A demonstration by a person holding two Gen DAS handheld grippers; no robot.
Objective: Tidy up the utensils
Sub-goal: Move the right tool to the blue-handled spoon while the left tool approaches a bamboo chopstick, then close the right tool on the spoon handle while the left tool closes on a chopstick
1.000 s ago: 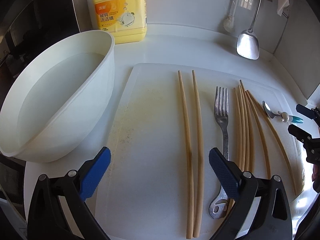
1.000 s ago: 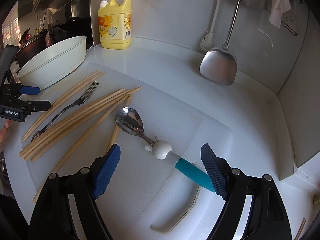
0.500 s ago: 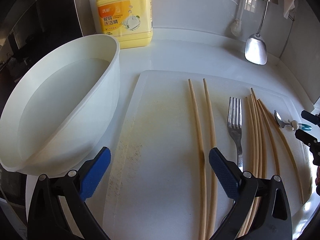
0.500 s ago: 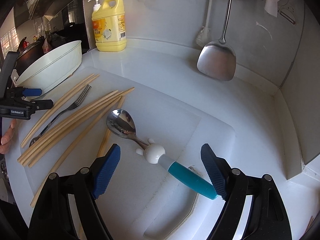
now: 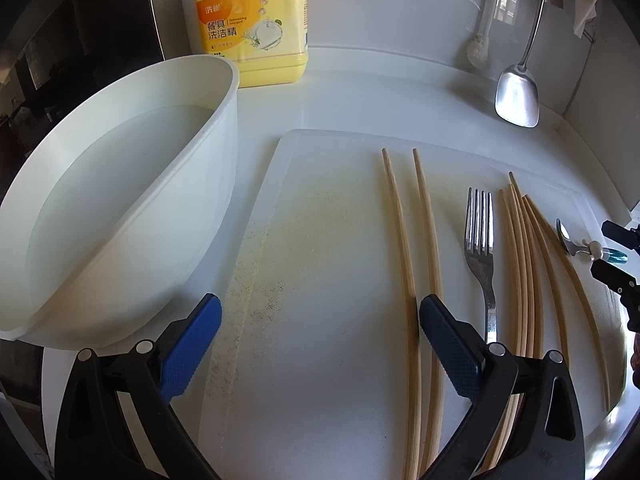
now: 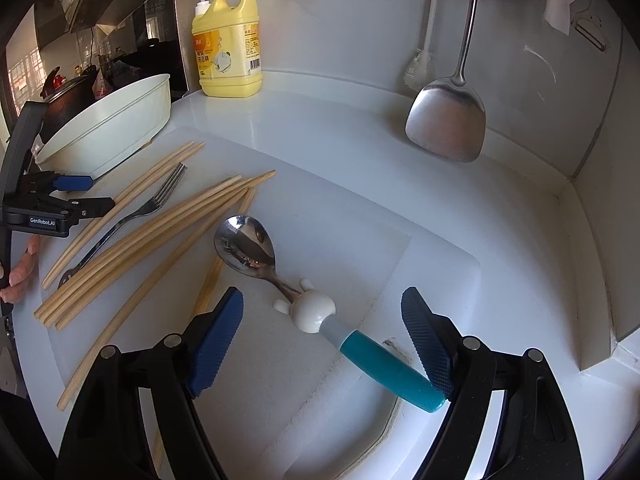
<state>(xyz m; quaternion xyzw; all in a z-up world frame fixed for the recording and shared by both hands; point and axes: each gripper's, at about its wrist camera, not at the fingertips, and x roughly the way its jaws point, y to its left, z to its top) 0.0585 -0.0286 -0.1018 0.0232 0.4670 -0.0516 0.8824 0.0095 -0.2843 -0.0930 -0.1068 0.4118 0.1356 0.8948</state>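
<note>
Both grippers hover with fingers spread wide and empty: the left gripper (image 5: pixel 320 344) over a white cutting board (image 5: pixel 320 220) holding chopsticks (image 5: pixel 412 240) and a fork (image 5: pixel 480 240), the right gripper (image 6: pixel 322 340) straddling a teal-handled spoon (image 6: pixel 304 284) lying on the board's right end

Bright daylight, sharp focus — fisheye edges bent, dark corners, mild counter glare.

The yellow detergent bottle (image 5: pixel 251 20) carries the label "餐具洗洁精". The left gripper (image 6: pixel 76 196) body shows the brand "GenRobot.AI".
</note>
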